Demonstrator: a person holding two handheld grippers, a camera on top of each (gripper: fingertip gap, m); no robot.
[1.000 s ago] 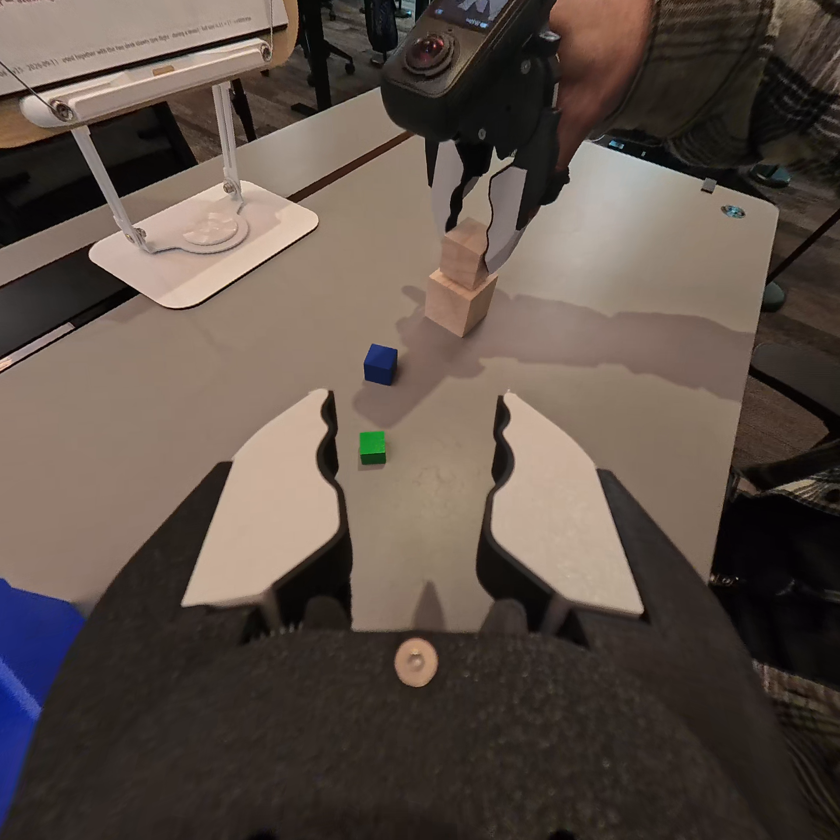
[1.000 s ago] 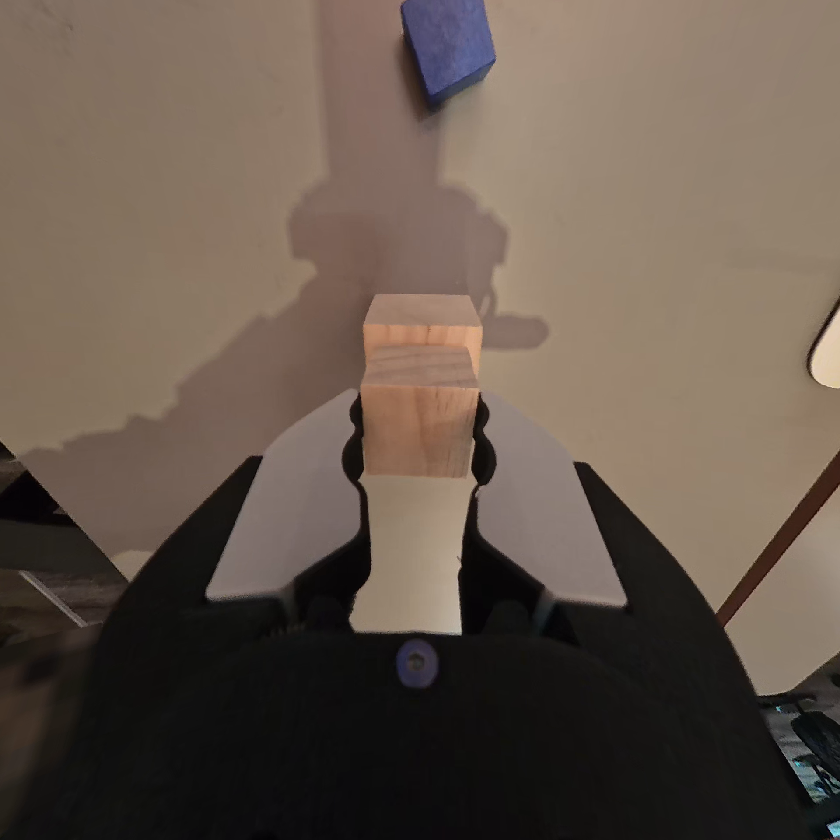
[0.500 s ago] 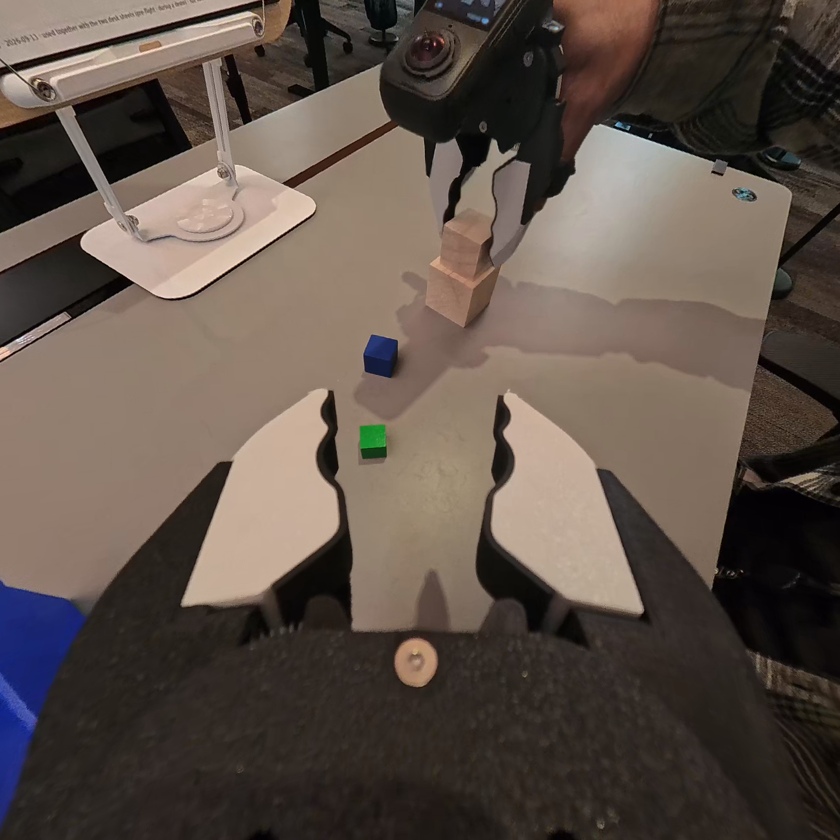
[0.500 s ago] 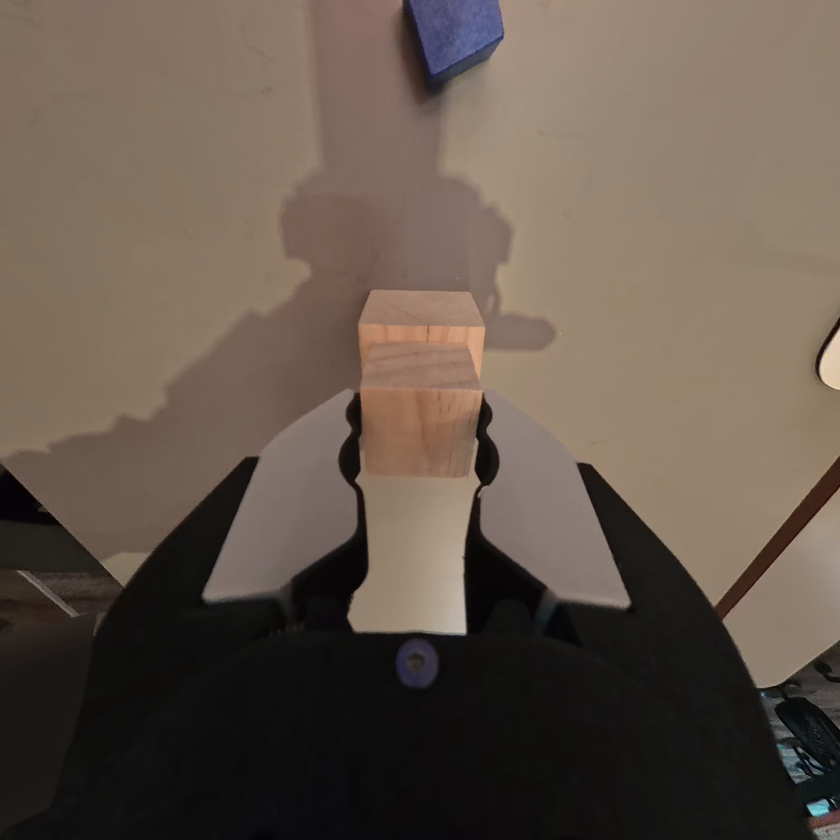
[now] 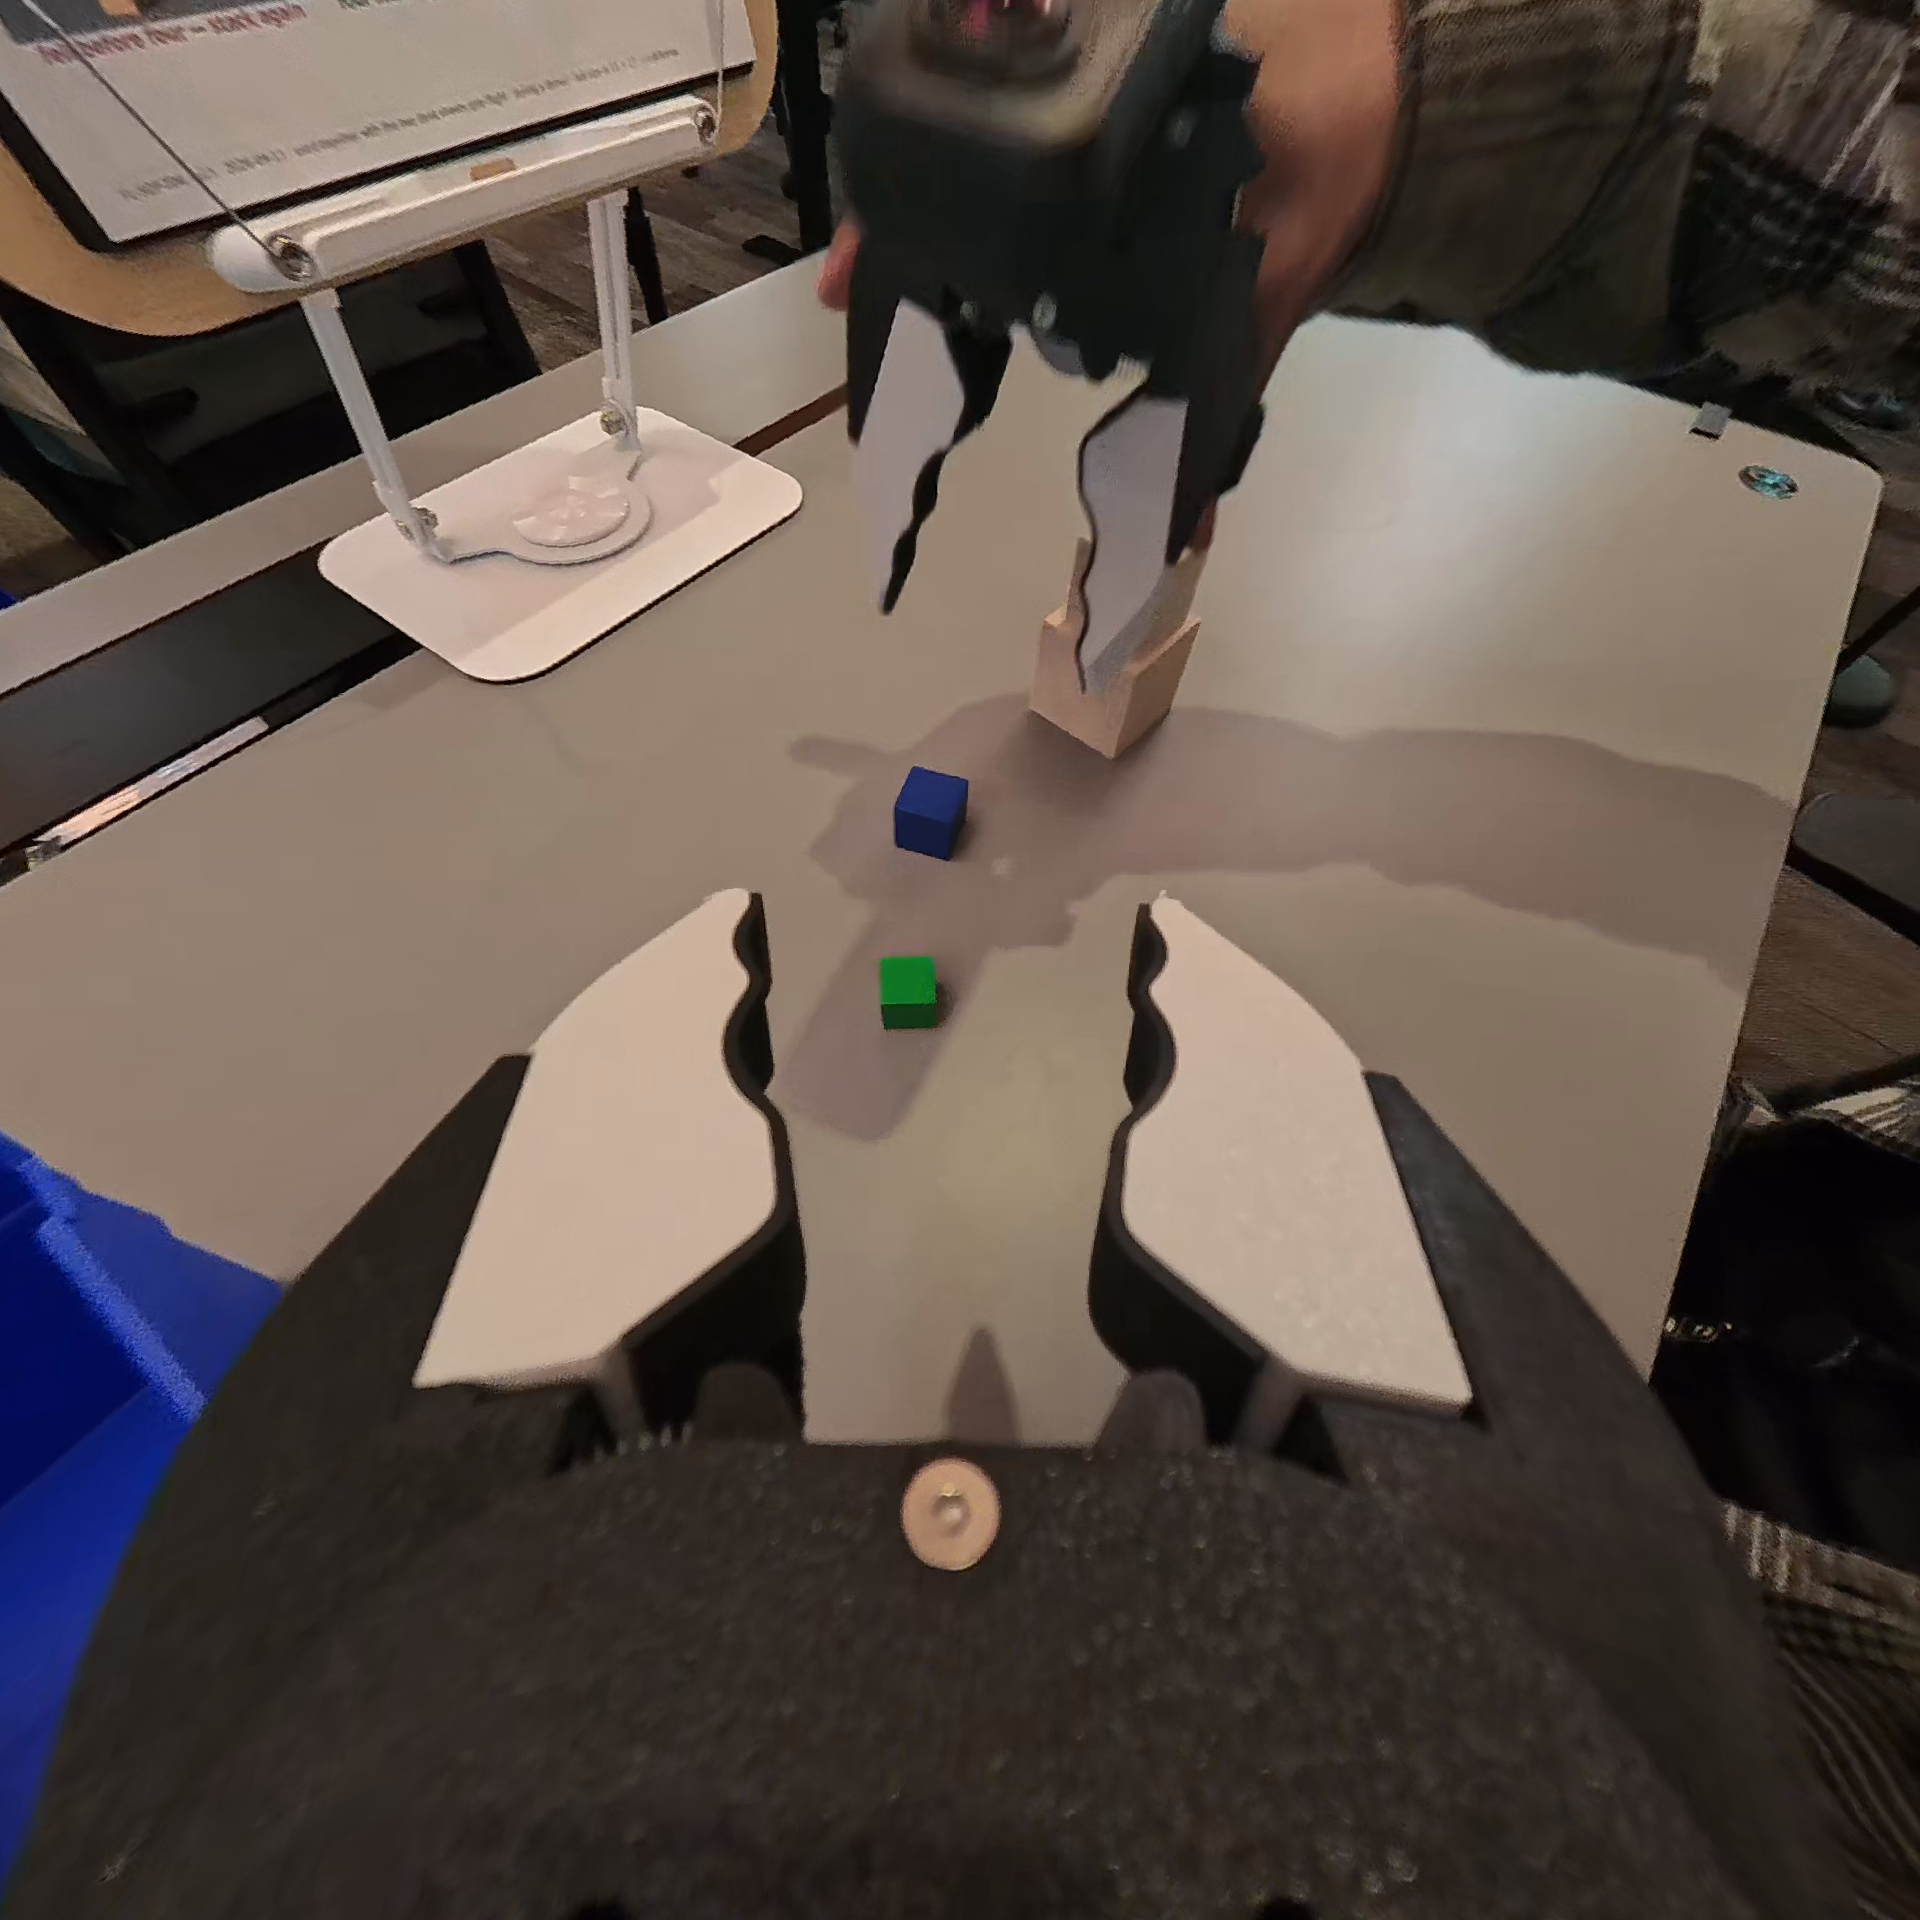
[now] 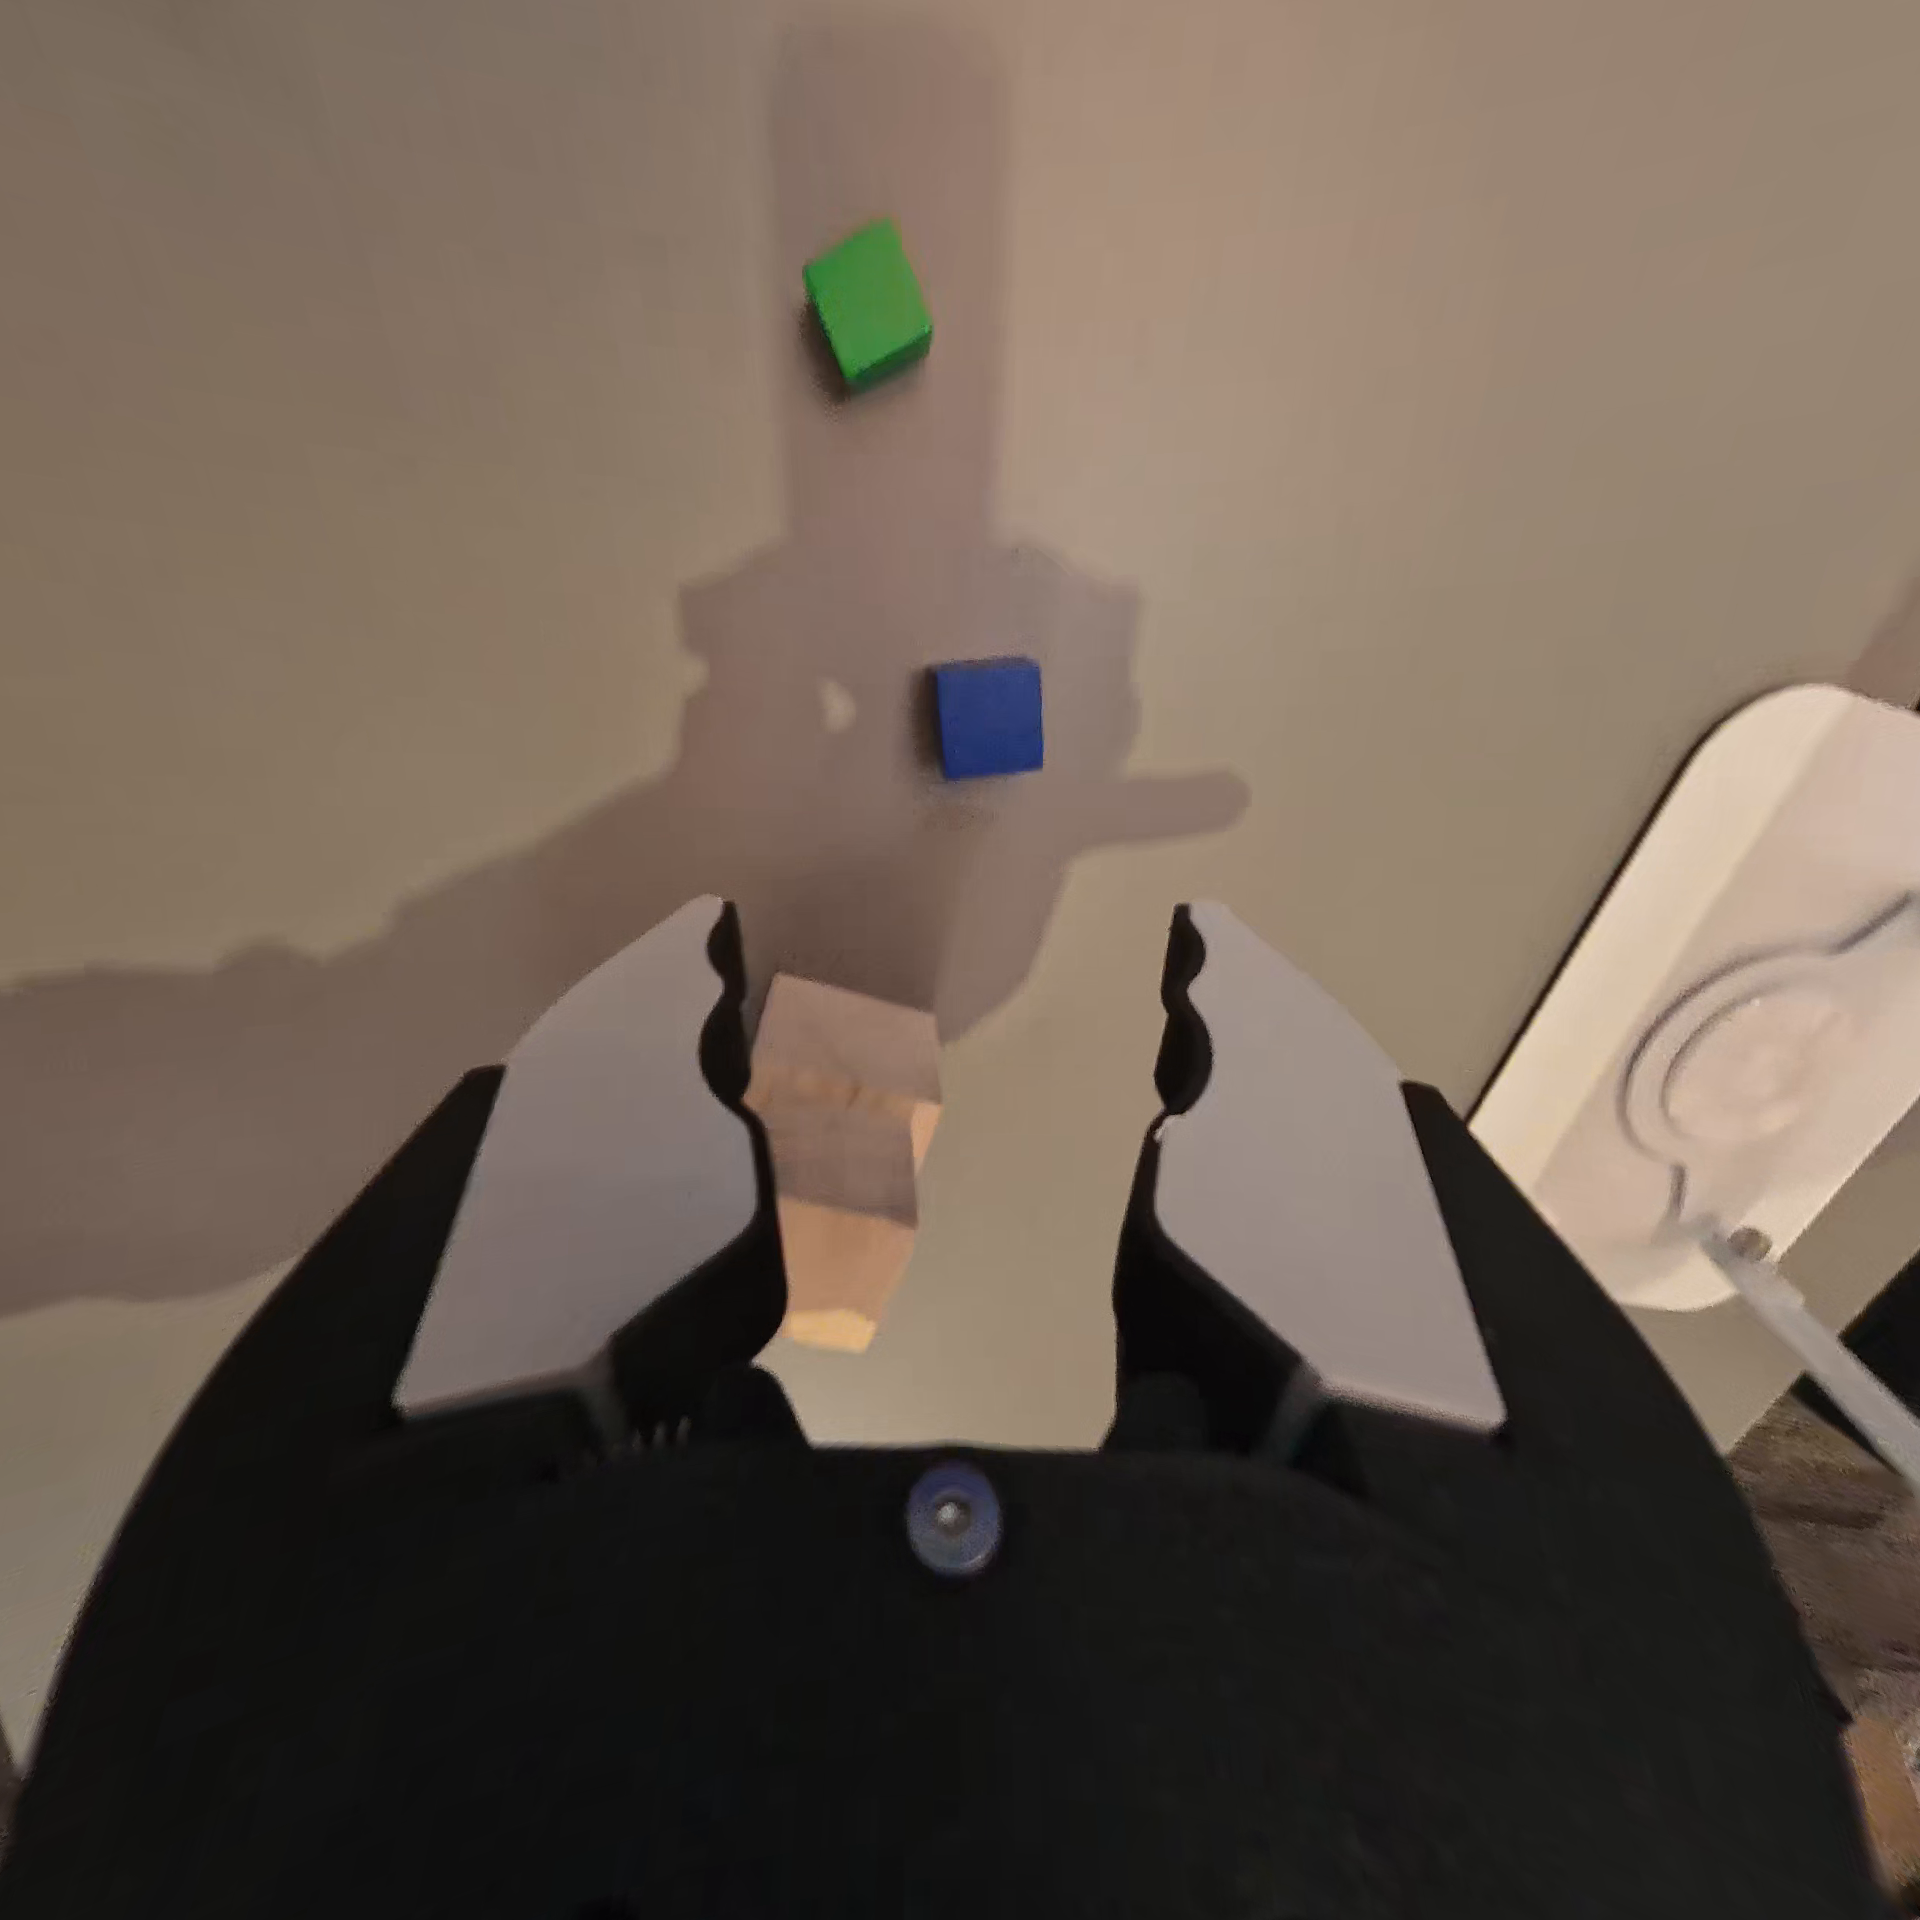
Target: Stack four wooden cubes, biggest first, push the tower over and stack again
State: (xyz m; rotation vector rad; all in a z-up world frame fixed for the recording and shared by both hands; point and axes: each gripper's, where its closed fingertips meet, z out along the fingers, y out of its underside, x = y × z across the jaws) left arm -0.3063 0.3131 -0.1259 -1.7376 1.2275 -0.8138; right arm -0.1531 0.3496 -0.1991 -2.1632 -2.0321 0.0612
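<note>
I have two plain wood cubes stacked, the big wood cube (image 5: 1117, 691) at the bottom and the smaller wood cube (image 6: 844, 1060) on top of it. They stand toward the far right part of the tabletop (image 5: 416, 935). The blue cube (image 5: 930, 811) sits on its own nearer the middle, and the little green cube (image 5: 907, 992) sits closer to my edge. They are apart from each other and from the stack.

I think these cubes are light and hard. They will not squash. Their sides are smooth, so they could slip if I pinch a corner. The best place to hold one is on two flat sides that face away from each other, near the middle.

I think the blue cube goes on next, since it looks bigger than the green one. I have to set it down softly, or the light stack may tip.

My right tool (image 5: 992, 582) hangs over the tabletop by the stack with its fingers spread apart, holding nothing. One finger is in front of the stack in my left view. My left tool (image 5: 945, 1039) is spread apart too and holds nothing. The green cube lies just past its tips.

A white stand (image 5: 566, 540) rests near the far left edge, well away from the cubes. A blue bin (image 5: 62, 1340) is at my near left corner. Nothing stands between my tools and the loose cubes.
</note>
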